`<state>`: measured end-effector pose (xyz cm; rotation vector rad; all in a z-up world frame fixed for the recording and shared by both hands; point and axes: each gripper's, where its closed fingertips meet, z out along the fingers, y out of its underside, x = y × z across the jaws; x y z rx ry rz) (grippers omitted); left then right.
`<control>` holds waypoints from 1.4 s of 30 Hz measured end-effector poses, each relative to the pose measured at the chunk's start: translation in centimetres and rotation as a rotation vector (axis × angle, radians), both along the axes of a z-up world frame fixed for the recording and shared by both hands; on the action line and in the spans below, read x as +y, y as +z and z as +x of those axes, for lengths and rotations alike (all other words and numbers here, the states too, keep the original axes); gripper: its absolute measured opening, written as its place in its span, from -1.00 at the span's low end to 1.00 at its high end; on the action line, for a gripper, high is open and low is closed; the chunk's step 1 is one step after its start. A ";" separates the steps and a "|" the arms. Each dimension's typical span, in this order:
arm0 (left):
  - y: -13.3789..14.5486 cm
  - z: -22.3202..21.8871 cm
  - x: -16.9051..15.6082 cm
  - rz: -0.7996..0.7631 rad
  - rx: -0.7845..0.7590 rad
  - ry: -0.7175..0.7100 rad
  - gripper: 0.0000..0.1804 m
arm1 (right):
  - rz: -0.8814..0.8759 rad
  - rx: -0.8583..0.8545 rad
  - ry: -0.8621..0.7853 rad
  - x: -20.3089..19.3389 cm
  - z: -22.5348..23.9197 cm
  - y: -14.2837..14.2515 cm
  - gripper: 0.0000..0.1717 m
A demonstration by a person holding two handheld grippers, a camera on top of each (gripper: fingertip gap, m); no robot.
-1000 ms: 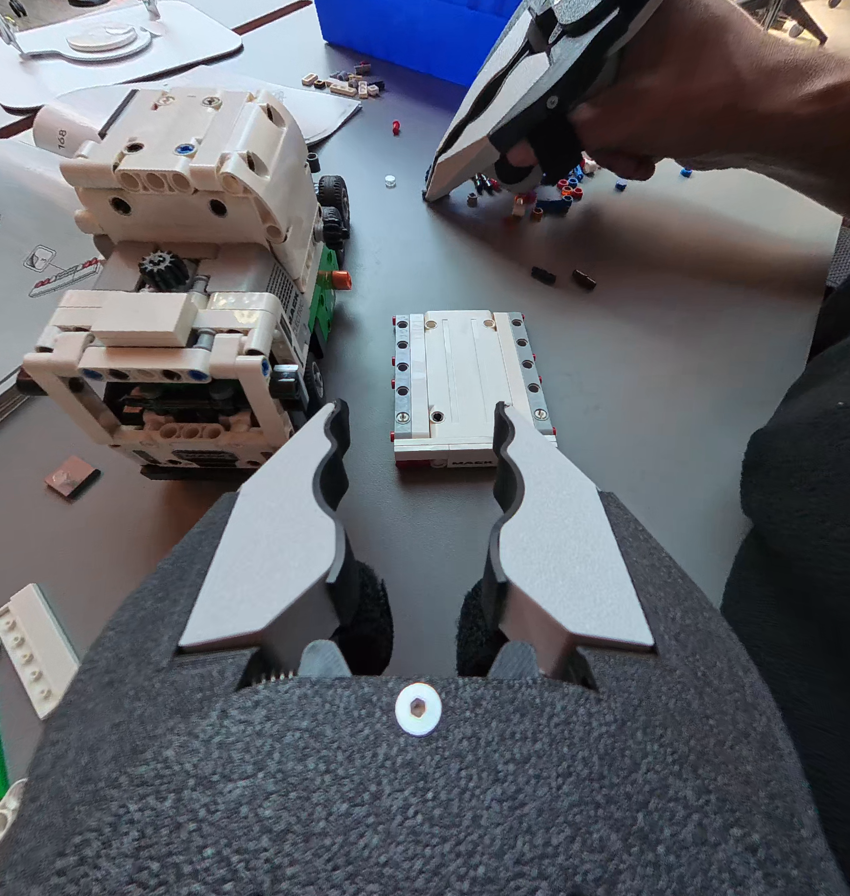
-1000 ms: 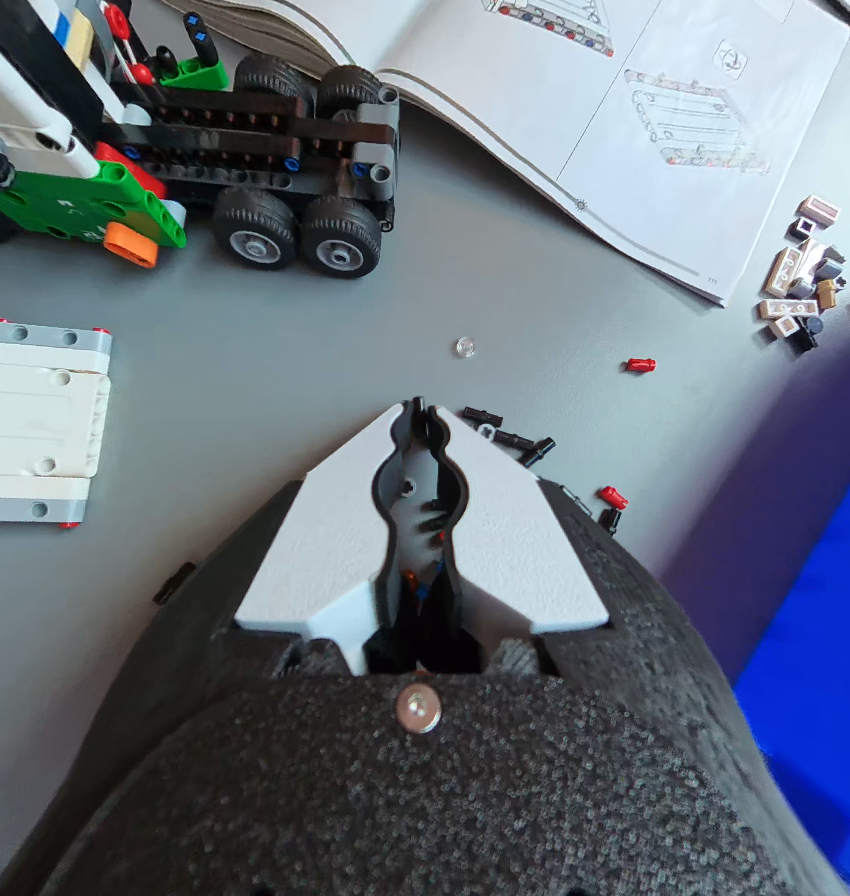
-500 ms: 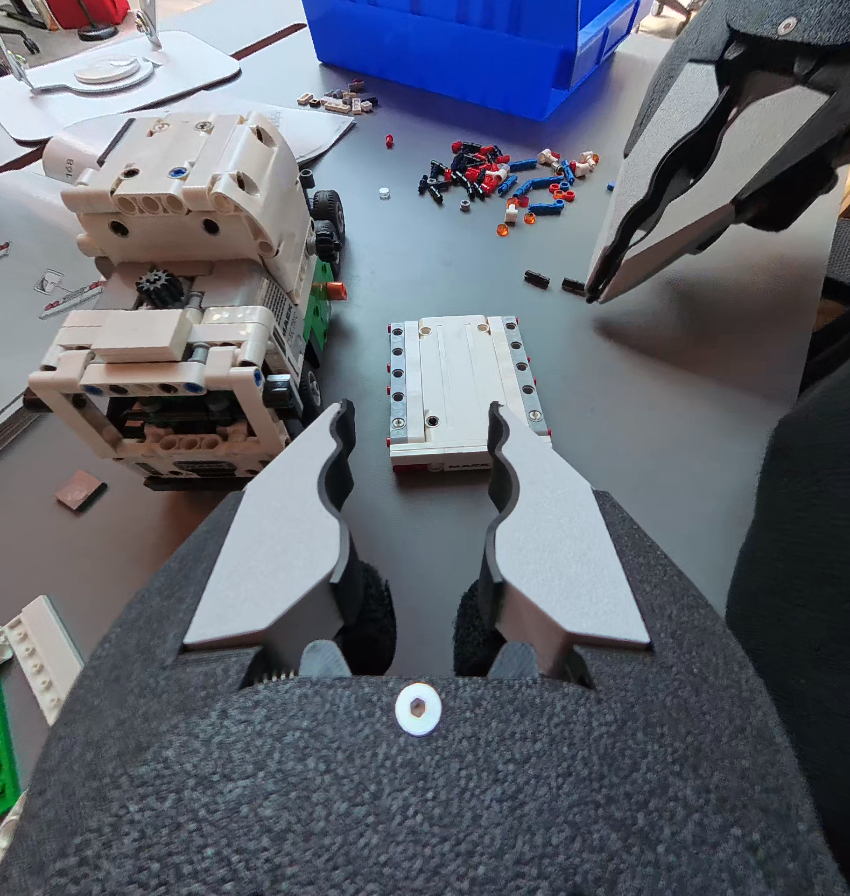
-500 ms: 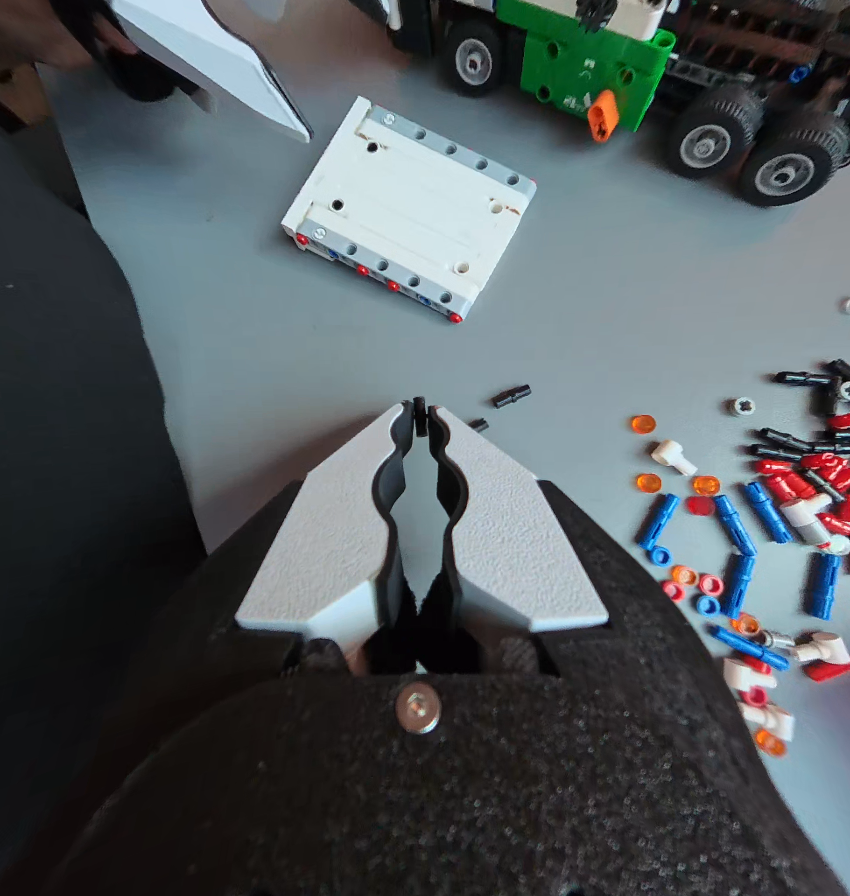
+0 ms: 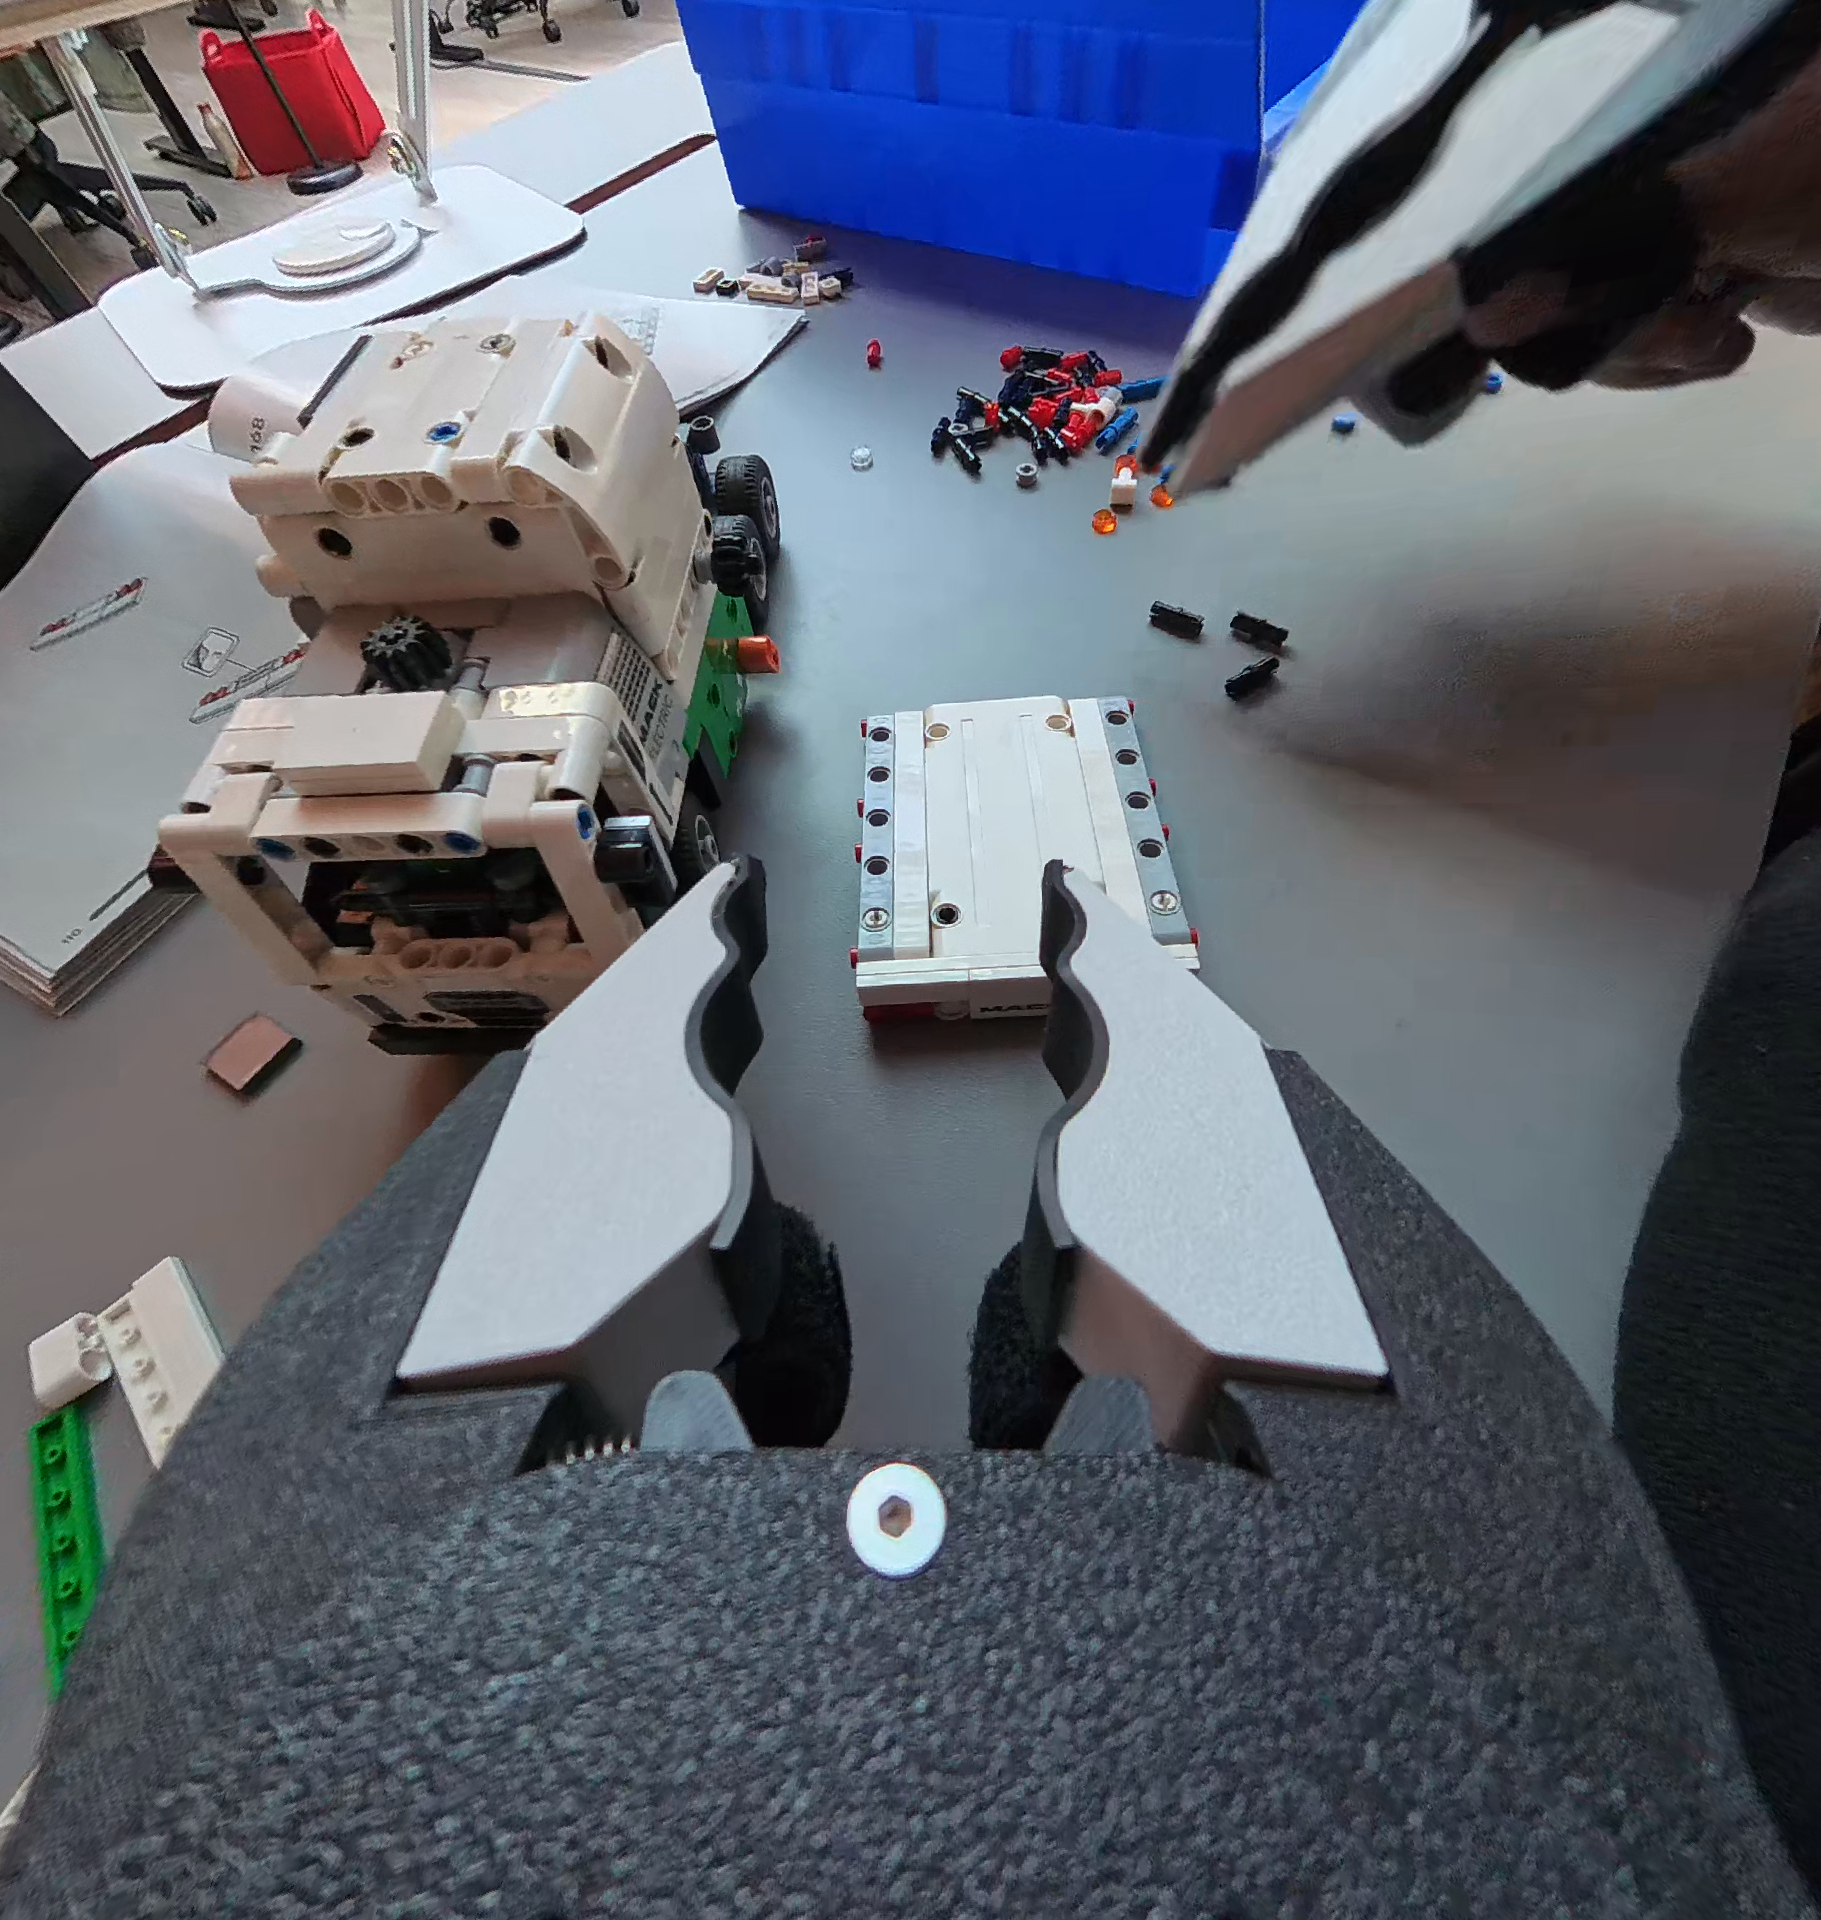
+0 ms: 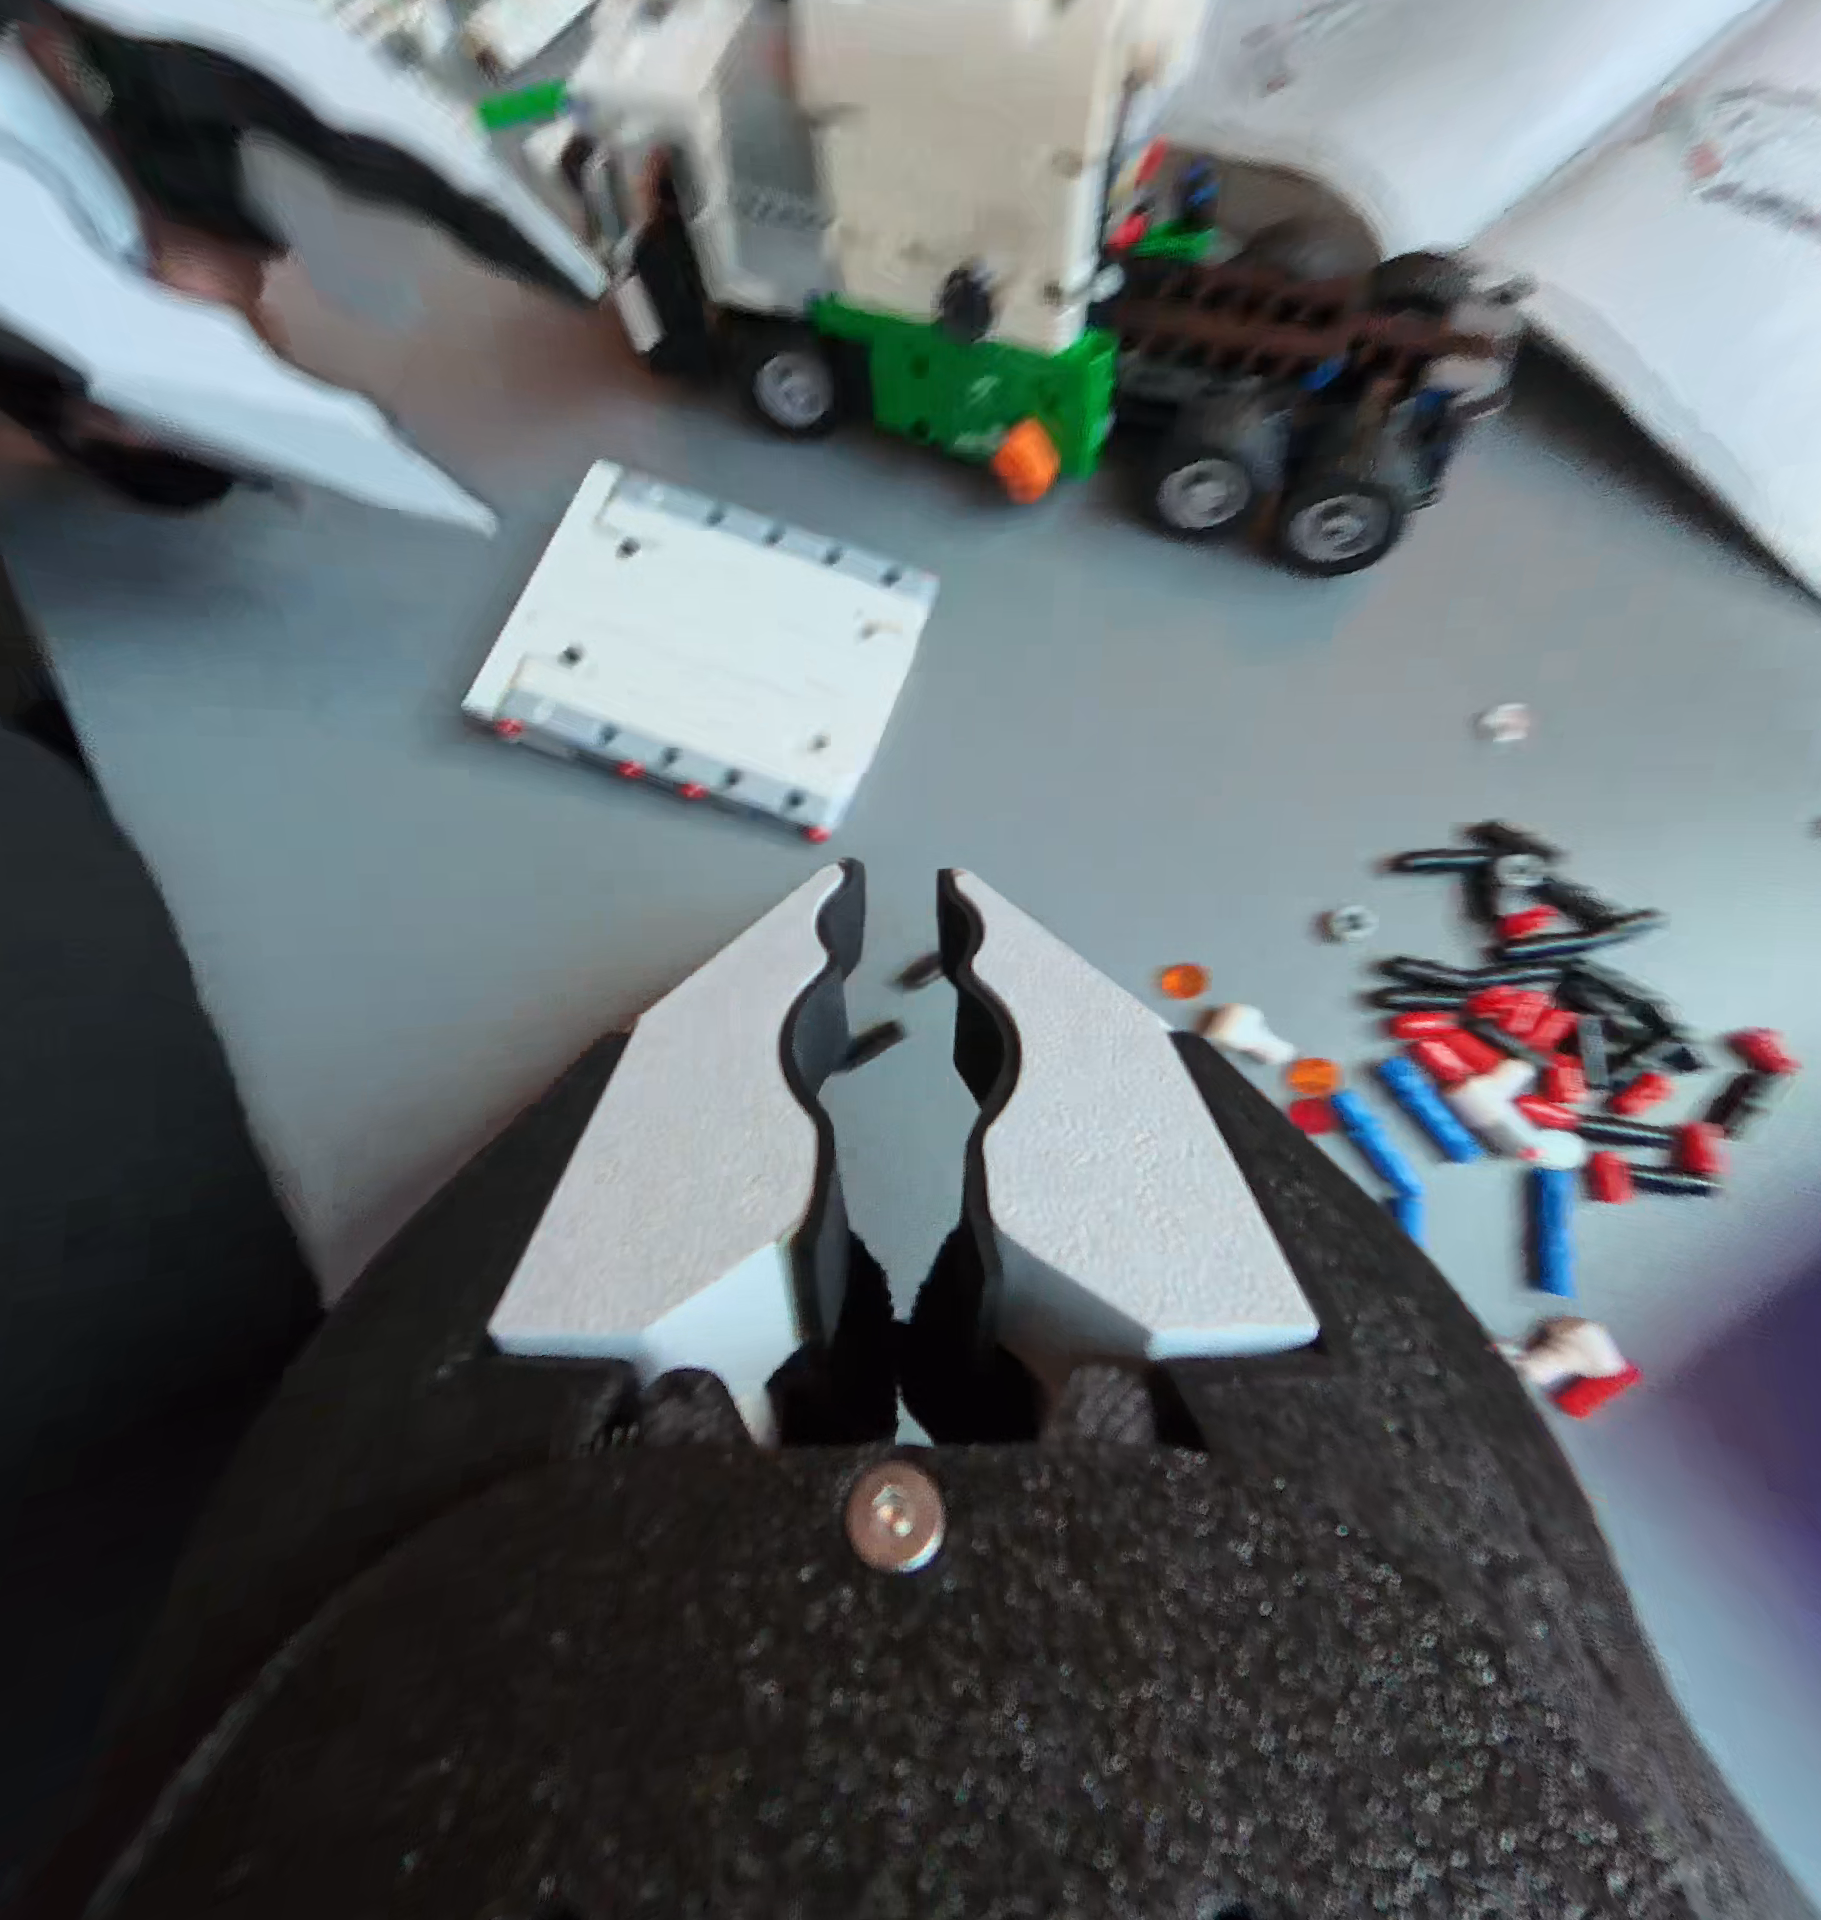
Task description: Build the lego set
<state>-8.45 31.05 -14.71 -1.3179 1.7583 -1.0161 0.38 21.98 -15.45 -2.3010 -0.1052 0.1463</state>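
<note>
1. Since half a second ago the right tongs [image 6: 898, 883] have parted: then they pinched a small black pin at their tips, now they stand narrowly apart with nothing between the pads. They have also swung back toward the heap of small red, blue and black plastic pins [image 5: 1051, 400], their tips hovering just above its near edge.
2. Three short black pins [image 5: 1223, 639] now lie apart on the dark grey counter [image 5: 1405, 831], where only two lay before; one seems to have been let go there.
3. The left tongs [image 5: 898, 883] are as before: wide apart, gripping nothing, above the near end of the flat white brick panel with grey holed side strips [image 5: 999, 821].
4. That panel lies flat, just beside the white and green toy brick truck [image 5: 470, 665], not touching it.
</note>
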 end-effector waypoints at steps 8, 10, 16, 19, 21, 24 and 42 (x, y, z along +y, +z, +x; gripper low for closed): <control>-0.2 0.1 0.2 -0.013 0.017 0.007 -0.43 | -0.045 -0.088 -0.439 2.5 10.7 -1.3 -0.77; -0.3 0.1 0.1 -0.023 0.025 0.004 -0.43 | -0.093 -0.123 -0.462 2.6 11.2 -2.1 -0.79; -1.0 0.1 -0.3 -0.021 0.068 -0.026 -0.43 | -0.154 -0.120 -0.494 2.7 11.5 -3.5 -0.82; -1.3 0.2 -0.4 -0.029 0.091 -0.036 -0.42 | -0.150 -0.117 -0.479 2.9 11.4 -3.5 -0.91; -1.3 0.2 -0.4 -0.038 0.097 -0.035 -0.42 | -0.147 -0.124 -0.465 3.0 11.4 -3.5 -0.93; -1.2 0.2 -0.2 -0.050 0.093 -0.025 -0.43 | -0.142 -0.142 -0.427 2.9 11.2 -3.5 -0.95; -1.6 0.4 0.4 -0.118 0.128 0.006 -0.33 | 0.075 0.036 0.013 -3.4 1.0 -1.7 -0.96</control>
